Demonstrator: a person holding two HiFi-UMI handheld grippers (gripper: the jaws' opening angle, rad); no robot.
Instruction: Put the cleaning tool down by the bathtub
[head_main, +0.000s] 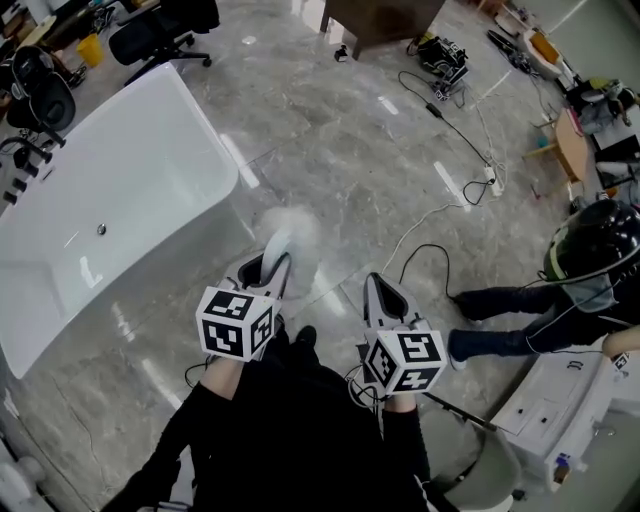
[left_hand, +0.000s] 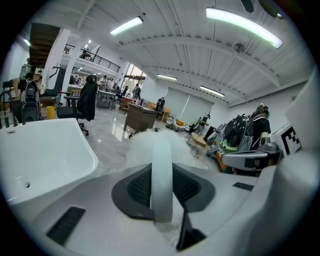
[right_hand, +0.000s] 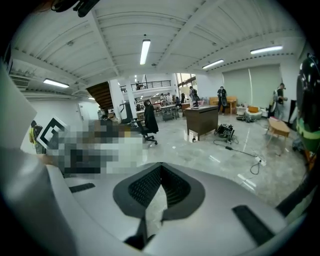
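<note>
Risk sits in a high release: your left gripper, clamped on the white handle of the fluffy duster, holds it mid-frame above the marble floor, just right of the bathtub. Dropped from there, it could bounce toward the cable. Both forearms reach forward, side by side; your right gripper is closed and empty.

Bright, even light falls from ceiling strip lamps and glares in pale streaks off the polished floor. Both gripper views bulge at the edges, with black corners. The cleaning tool is smeared with motion blur in the head view.
</note>
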